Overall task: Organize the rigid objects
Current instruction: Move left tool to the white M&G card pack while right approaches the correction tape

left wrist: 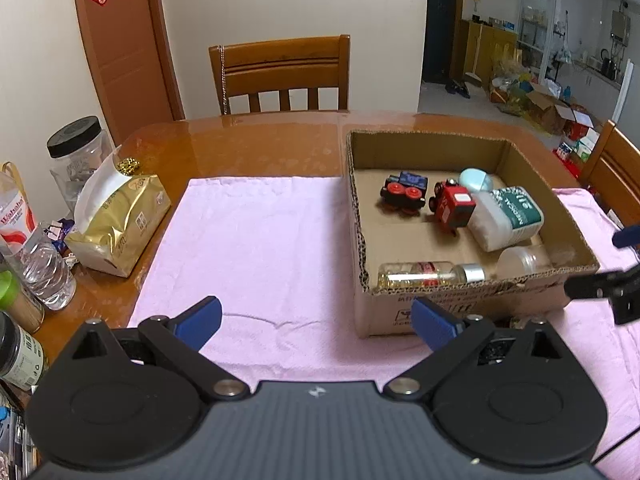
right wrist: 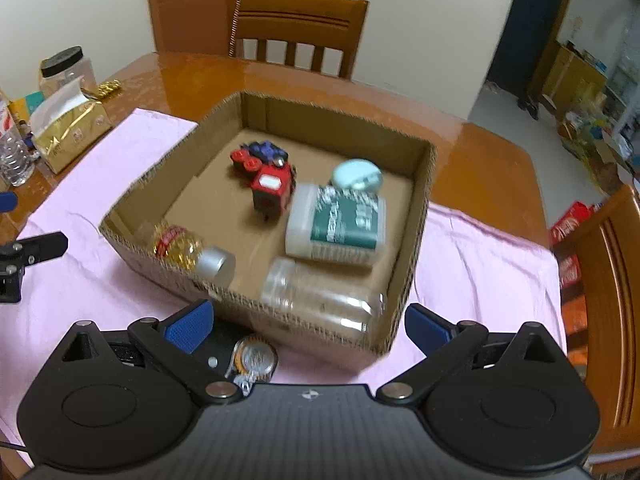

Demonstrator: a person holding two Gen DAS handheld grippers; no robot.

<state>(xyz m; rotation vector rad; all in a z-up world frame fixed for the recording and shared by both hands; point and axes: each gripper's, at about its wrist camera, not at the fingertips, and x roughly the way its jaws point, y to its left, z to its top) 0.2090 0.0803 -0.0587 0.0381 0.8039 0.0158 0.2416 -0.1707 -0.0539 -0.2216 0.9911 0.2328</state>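
Observation:
An open cardboard box stands on a pink cloth. In it lie a blue toy train, a red toy train, a pale blue round item, a white bottle with a green label, a gold-filled glass bottle and a clear jar. My right gripper hangs open over the box's near wall, its pads clear of the jar. My left gripper is open above bare cloth, left of the box.
A small round metallic item lies on the cloth in front of the box. A gold tissue pack, a black-lidded jar and a water bottle crowd the table's left edge. Wooden chairs stand behind and right.

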